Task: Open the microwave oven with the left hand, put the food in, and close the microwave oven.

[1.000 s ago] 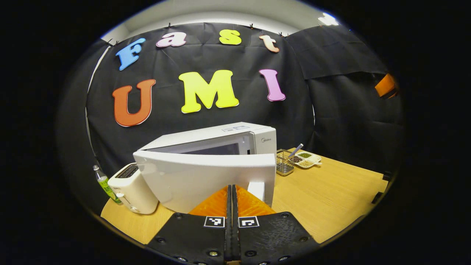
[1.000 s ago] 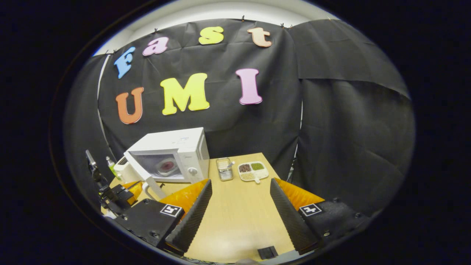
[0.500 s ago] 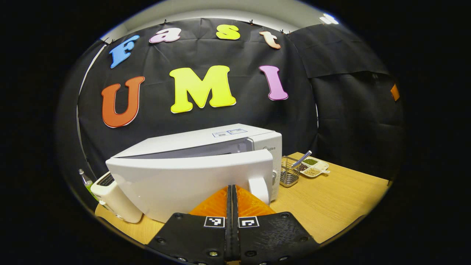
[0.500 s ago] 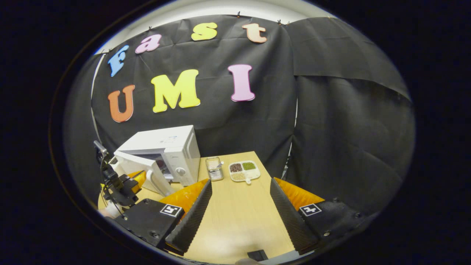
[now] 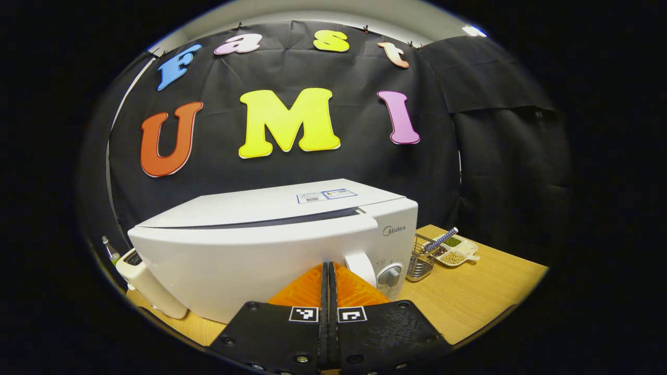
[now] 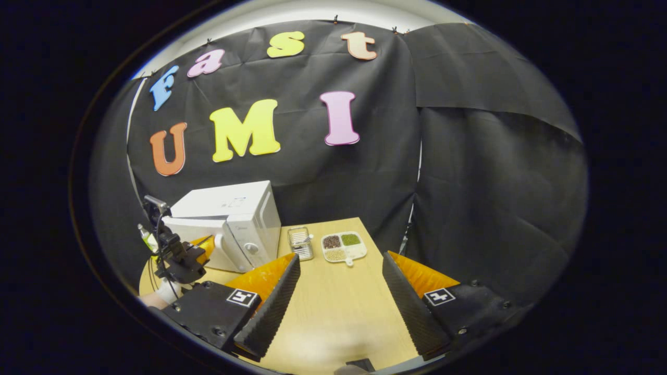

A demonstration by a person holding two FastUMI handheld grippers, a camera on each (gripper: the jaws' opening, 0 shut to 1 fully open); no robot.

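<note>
- The left tool (image 5: 329, 271) has its two orange fingers pressed flat together, with nothing between them.
- The tips of the left tool are right at the front of the white door (image 5: 250, 260), just beside the door's handle (image 5: 359, 266). I cannot tell if they touch it.
- The microwave (image 5: 292, 208) sits on the desk (image 5: 469, 297). Its door is almost closed, with a thin dark gap along the top edge.
- A round knob (image 5: 392, 275) is on the microwave's right side, near the handle.
- The food is not seen, with the door nearly closed.
- A white toaster (image 5: 148, 284) stands to the left of the microwave, and a bottle (image 5: 109, 251) peeks out behind it.
- A wire basket (image 5: 423, 258) stands just to the right of the microwave. A white tray (image 5: 458, 252) with little piles of beans lies beside it.
- The right tool (image 6: 341, 284) is wide open and holds nothing. It hangs over a bare part of the desk (image 6: 338, 312).
- From the right gripper view, the left tool (image 6: 206, 246) is seen at the microwave (image 6: 229, 224) door, well away from the right tool.
- The basket (image 6: 301, 242) and tray (image 6: 343, 246) lie farther back on the desk.
</note>
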